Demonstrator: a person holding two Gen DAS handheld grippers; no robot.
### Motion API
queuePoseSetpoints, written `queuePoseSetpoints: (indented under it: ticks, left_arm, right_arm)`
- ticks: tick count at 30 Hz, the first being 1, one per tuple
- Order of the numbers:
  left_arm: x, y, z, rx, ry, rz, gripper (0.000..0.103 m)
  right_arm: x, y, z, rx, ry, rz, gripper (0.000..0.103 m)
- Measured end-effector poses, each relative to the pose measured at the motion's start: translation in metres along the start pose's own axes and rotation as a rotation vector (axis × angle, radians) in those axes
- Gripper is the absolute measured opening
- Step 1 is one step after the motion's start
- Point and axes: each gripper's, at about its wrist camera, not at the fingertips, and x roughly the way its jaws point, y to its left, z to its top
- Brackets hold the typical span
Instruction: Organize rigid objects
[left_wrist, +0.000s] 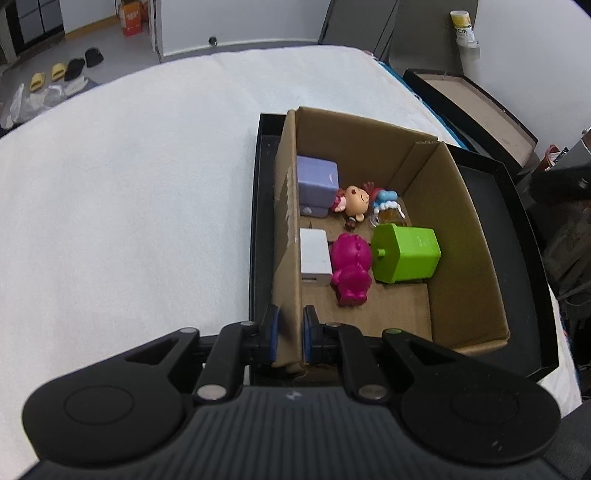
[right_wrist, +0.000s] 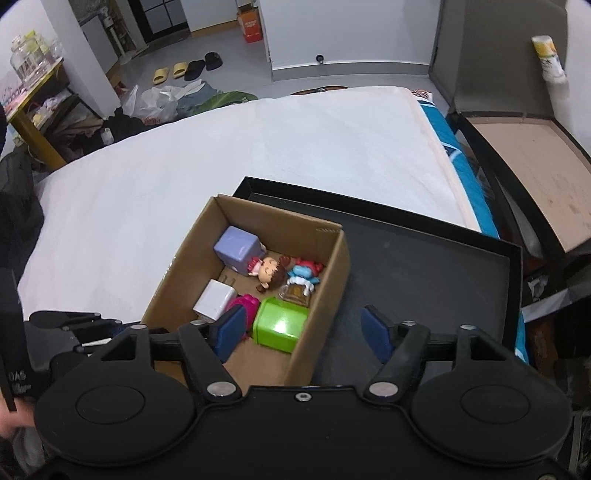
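Left wrist view: the left claw is closed narrow on the near end of the left wall of the cardboard box, one pad outside and one inside, so this claw holds the box. The box stands in a black tray on the white bed. Its long axis runs straight ahead from the claw. Inside lie a lilac cube, a white block, a magenta figure, a green block, a doll and a blue-capped small jar, all forward and right of the gripped wall

Right wrist view: the right claw stands wide and holds nothing. Its left pad sits above the box interior near the magenta figure; its right pad sits over the bare tray floor, outside the right wall. The green block lies directly ahead, just left of centre. Judgement: the right claw is nearer the contents, and the left is placed to steady the box
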Motion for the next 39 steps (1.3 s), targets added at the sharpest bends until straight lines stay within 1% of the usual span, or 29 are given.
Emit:
queuePoseSetpoints:
  ticks: [1, 3, 5, 7, 10, 11, 12, 13, 14, 17, 18, 19, 20, 21, 22, 23, 29, 33, 35, 39]
  left_arm:
    - [-0.001, -0.002, 0.000, 0.008, 0.004, 0.012, 0.011]
    - [-0.004, -0.008, 0.001, 0.040, 0.006, 0.028, 0.011]
    - [-0.010, -0.013, 0.003, 0.065, -0.008, 0.041, 0.014]
    - [-0.016, -0.016, 0.006, 0.078, -0.013, 0.046, 0.015]
    - [-0.025, -0.020, 0.011, 0.086, -0.008, 0.049, 0.020]
    - [-0.028, -0.023, 0.012, 0.097, -0.013, 0.054, 0.024]
    - [-0.032, -0.025, 0.012, 0.103, -0.015, 0.051, 0.026]
    - [-0.035, -0.028, 0.013, 0.106, -0.018, 0.041, 0.031]
    - [-0.040, -0.030, 0.014, 0.109, -0.025, 0.031, 0.037]
    - [-0.052, -0.040, 0.017, 0.127, -0.050, 0.029, 0.050]
    - [-0.055, -0.042, 0.018, 0.123, -0.050, 0.018, 0.052]
    - [-0.058, -0.043, 0.018, 0.112, -0.047, -0.002, 0.057]
    - [-0.063, -0.046, 0.019, 0.109, -0.053, -0.005, 0.064]
    - [-0.069, -0.050, 0.018, 0.118, -0.070, 0.010, 0.067]
    - [-0.075, -0.054, 0.018, 0.128, -0.090, 0.025, 0.074]
    - [-0.081, -0.057, 0.017, 0.133, -0.105, 0.029, 0.079]
    - [-0.113, -0.072, 0.015, 0.149, -0.142, 0.022, 0.092]
    - [-0.132, -0.080, 0.010, 0.163, -0.175, 0.012, 0.096]
    - [-0.141, -0.084, 0.007, 0.177, -0.193, 0.006, 0.099]
    - [-0.160, -0.090, 0.000, 0.183, -0.228, 0.007, 0.101]
  right_arm:
    - [-0.002, -0.003, -0.003, 0.008, -0.006, -0.005, 0.079]
    - [-0.007, -0.011, -0.008, 0.029, -0.016, -0.010, 0.082]
    - [-0.012, -0.019, -0.014, 0.057, -0.022, -0.010, 0.086]
    - [-0.016, -0.026, -0.019, 0.071, -0.031, -0.019, 0.092]
    - [-0.023, -0.037, -0.026, 0.104, -0.046, -0.023, 0.095]
    - [-0.025, -0.040, -0.029, 0.112, -0.051, -0.021, 0.096]
    - [-0.027, -0.042, -0.031, 0.117, -0.056, -0.022, 0.099]
    - [-0.030, -0.043, -0.033, 0.120, -0.060, -0.028, 0.103]
    - [-0.032, -0.046, -0.036, 0.125, -0.065, -0.034, 0.103]
    - [-0.038, -0.052, -0.043, 0.150, -0.073, -0.037, 0.103]
    - [-0.040, -0.054, -0.046, 0.160, -0.077, -0.038, 0.103]
    - [-0.042, -0.056, -0.048, 0.168, -0.083, -0.038, 0.103]
    - [-0.045, -0.058, -0.051, 0.175, -0.092, -0.039, 0.103]
    - [-0.048, -0.060, -0.054, 0.182, -0.101, -0.038, 0.103]
    - [-0.051, -0.062, -0.056, 0.187, -0.105, -0.037, 0.103]
    - [-0.053, -0.063, -0.059, 0.195, -0.108, -0.036, 0.103]
    - [-0.073, -0.072, -0.075, 0.250, -0.164, -0.038, 0.103]
    - [-0.088, -0.072, -0.086, 0.281, -0.196, -0.059, 0.103]
    - [-0.096, -0.071, -0.092, 0.290, -0.216, -0.064, 0.103]
    - [-0.115, -0.064, -0.103, 0.292, -0.253, -0.069, 0.103]
